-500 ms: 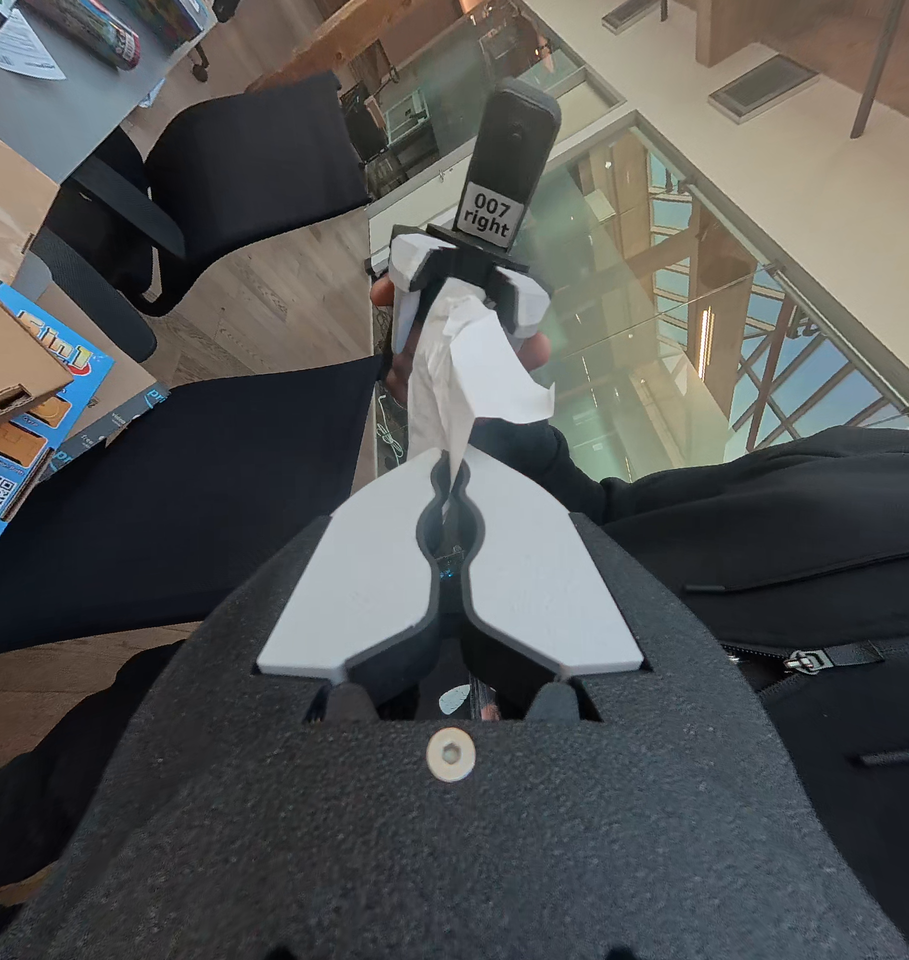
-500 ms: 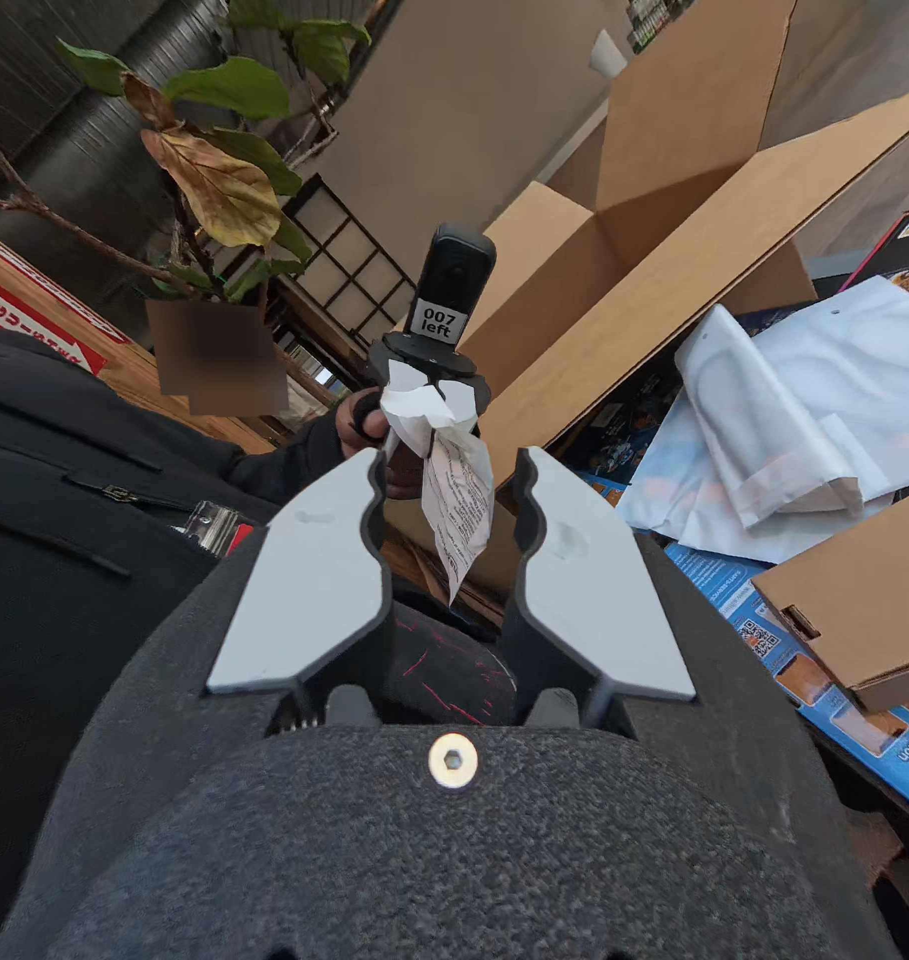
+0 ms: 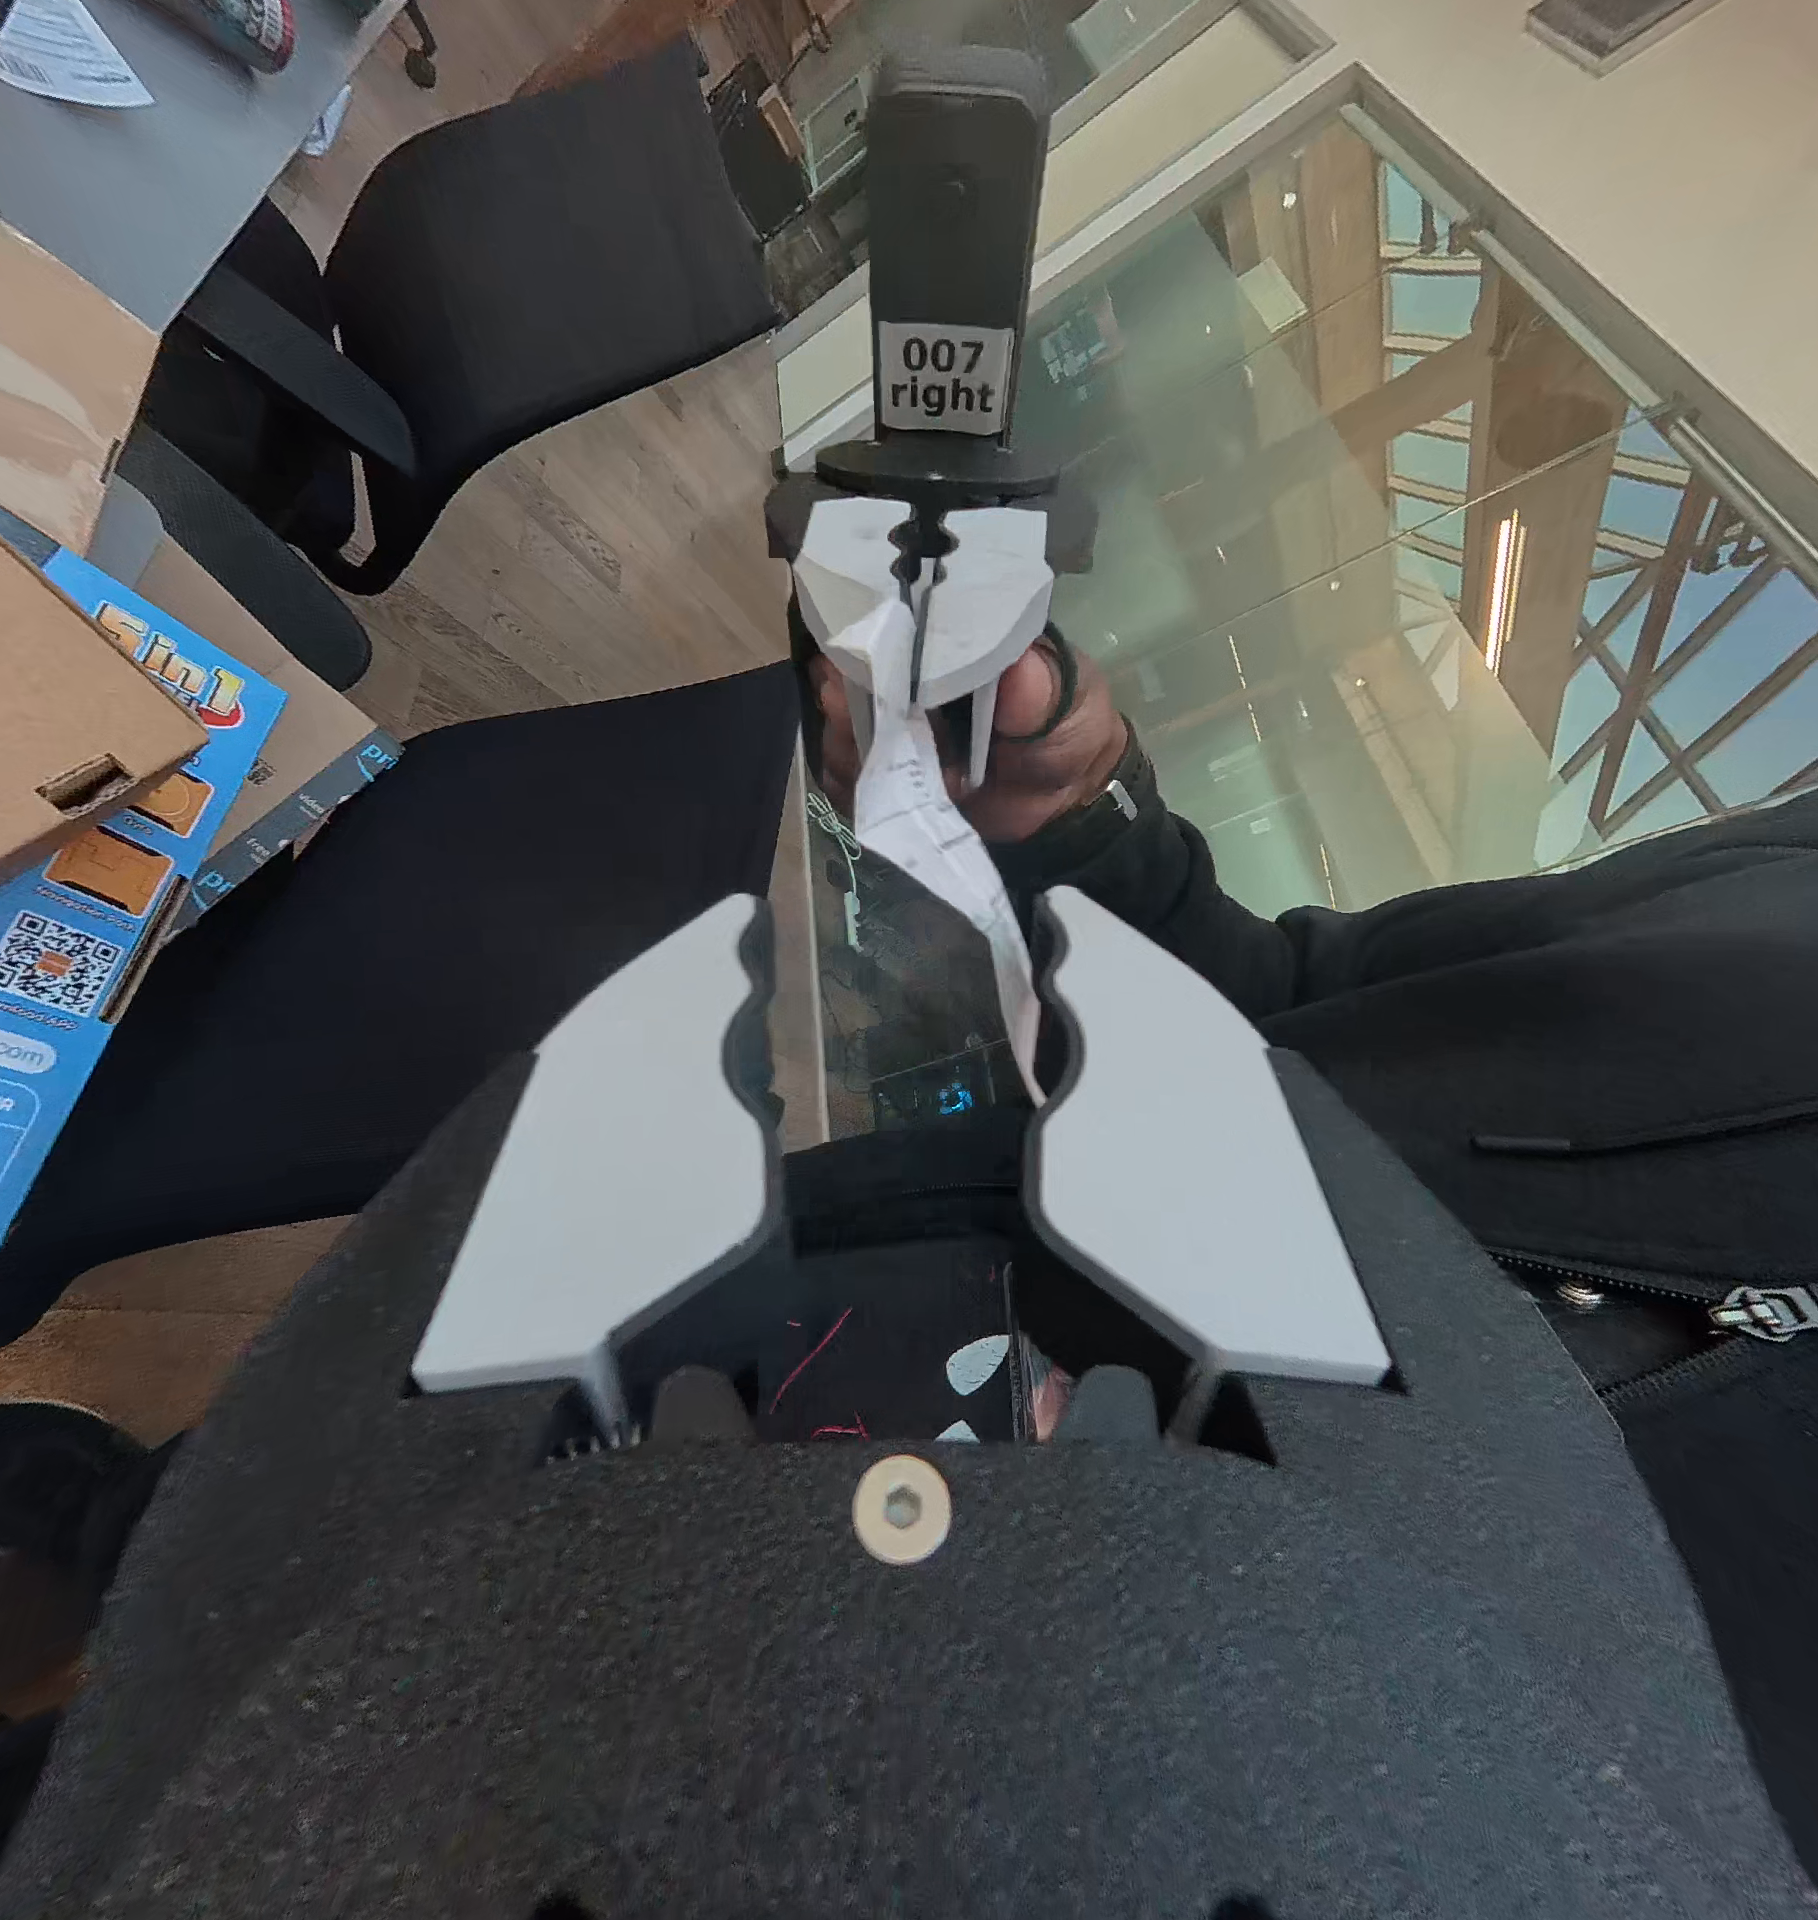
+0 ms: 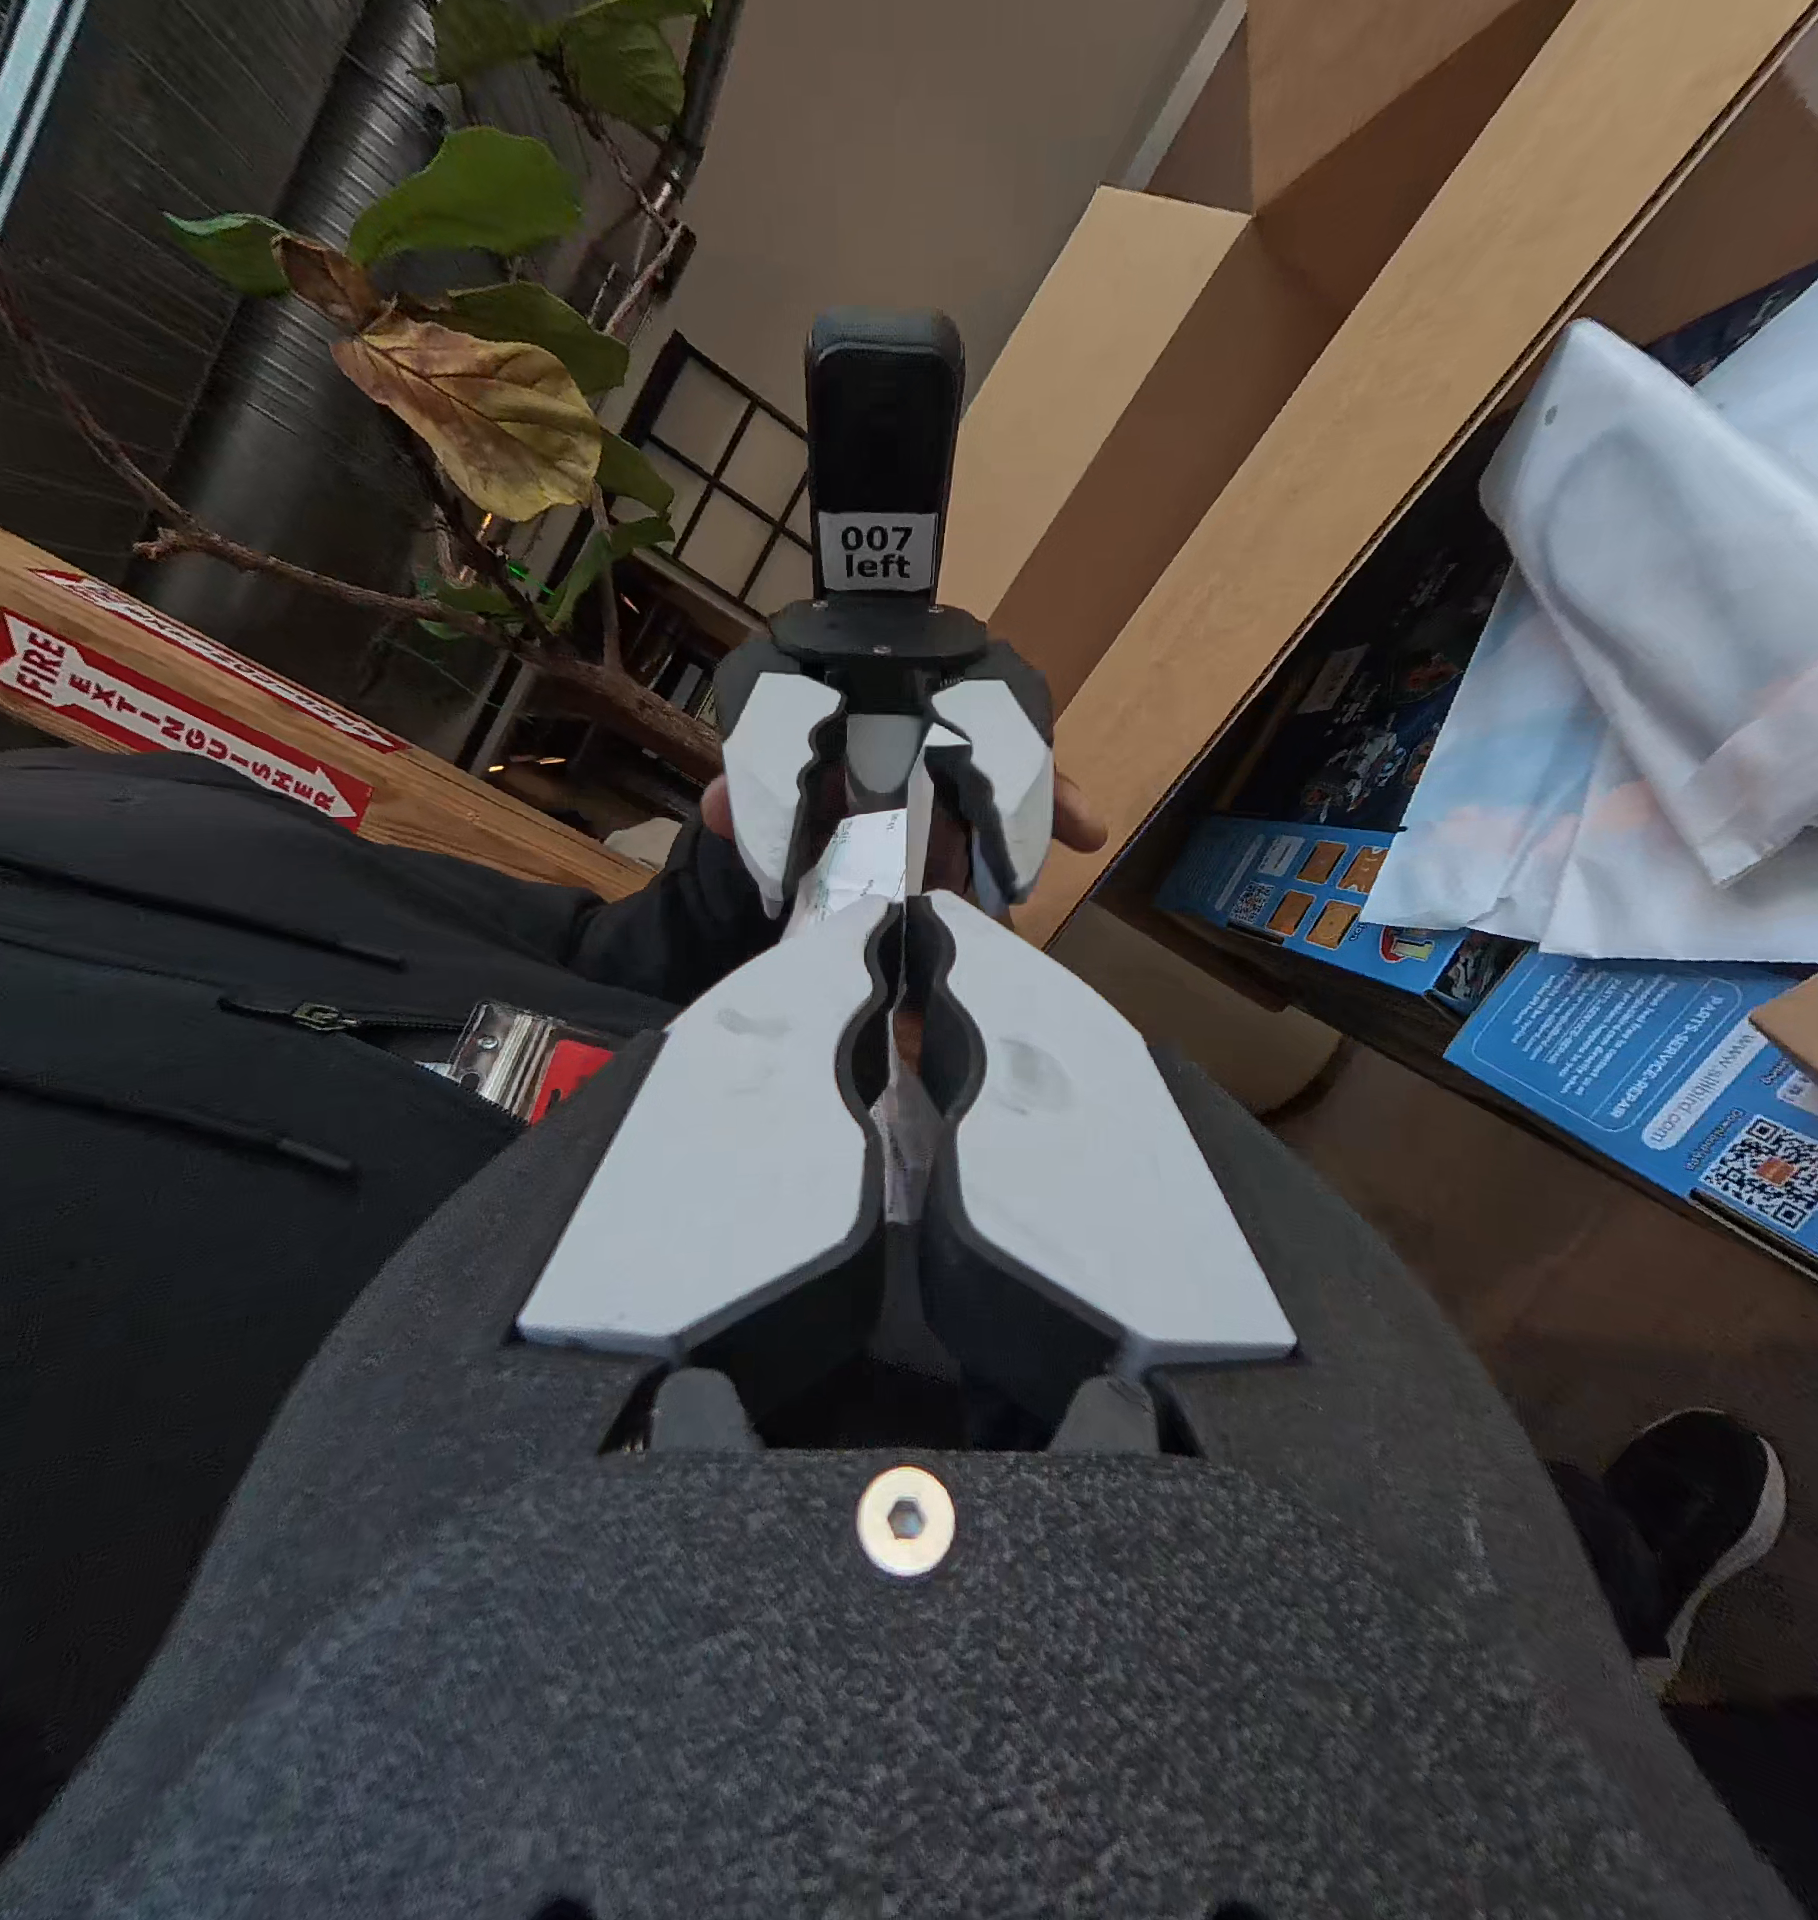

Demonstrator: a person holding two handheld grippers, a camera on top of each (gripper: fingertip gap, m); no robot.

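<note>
The right gripper (image 4: 903,914) was clamped on the paper slip (image 3: 941,842); the left gripper (image 3: 900,966) stood open around it. A tug could have torn the thin slip.

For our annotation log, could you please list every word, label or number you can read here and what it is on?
I cannot quote writing; these bear it:
White sticker on the camera above the right claw.
Red-and-white sign on a wooden beam.
Blue box with a square code.
Paper slip in the right claw: print too small.
</note>
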